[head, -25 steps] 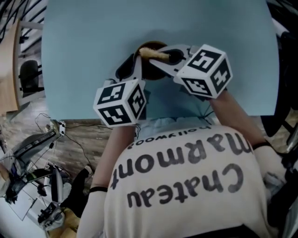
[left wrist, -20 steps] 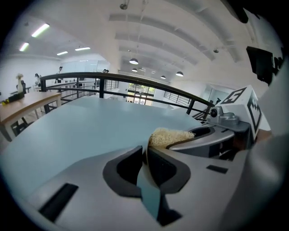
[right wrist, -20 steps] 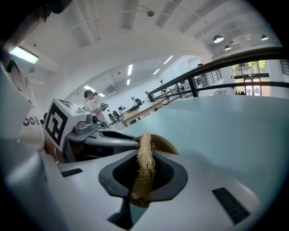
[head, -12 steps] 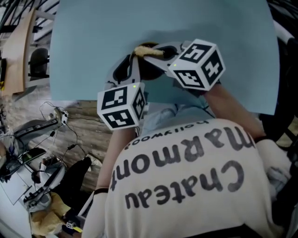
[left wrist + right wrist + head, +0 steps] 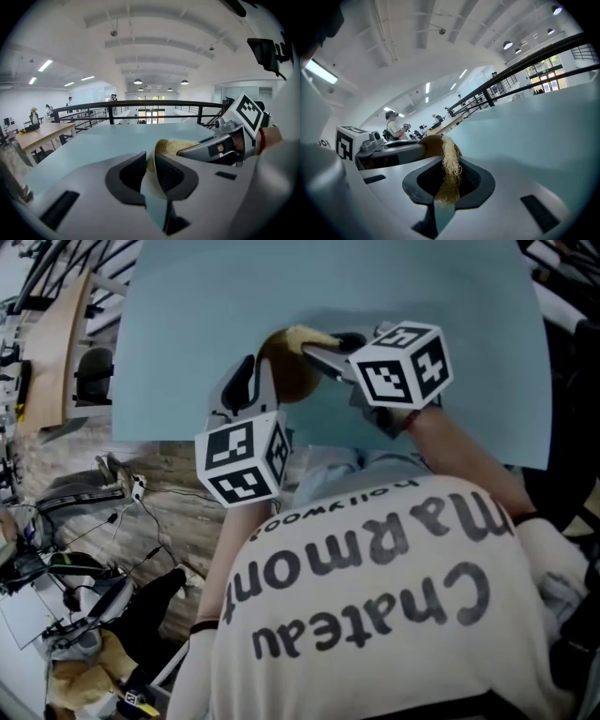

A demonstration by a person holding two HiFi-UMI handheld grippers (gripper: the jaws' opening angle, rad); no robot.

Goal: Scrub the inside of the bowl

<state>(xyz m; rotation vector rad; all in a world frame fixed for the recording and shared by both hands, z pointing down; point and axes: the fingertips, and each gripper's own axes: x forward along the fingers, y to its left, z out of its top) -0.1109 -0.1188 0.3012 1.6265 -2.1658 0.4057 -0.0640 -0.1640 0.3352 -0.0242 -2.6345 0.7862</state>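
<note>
A brown bowl [image 5: 284, 371] hangs tilted above the light blue table [image 5: 187, 315], its tan outside facing me. My left gripper [image 5: 258, 376] grips its rim. In the left gripper view the bowl wall [image 5: 151, 161] stands between the pads; the jaws have just been opening a little, with the rim still held. My right gripper [image 5: 323, 351] is shut on a straw-coloured fibre scrubber [image 5: 449, 171], whose tip lies against the bowl [image 5: 432, 143]. The scrubber [image 5: 182, 145] shows at the bowl's mouth, and the bowl's inside is hidden.
The table's near edge [image 5: 169, 439] runs just below the grippers. Cables and equipment [image 5: 75, 521] cover the floor at the left. Beyond the table stand a black railing [image 5: 140, 104] and a wooden desk [image 5: 42, 133], with people far off.
Both grippers have risen and moved toward the far side with the bowl. The bowl has tipped: its dark inside showed before, its tan outside shows now.
</note>
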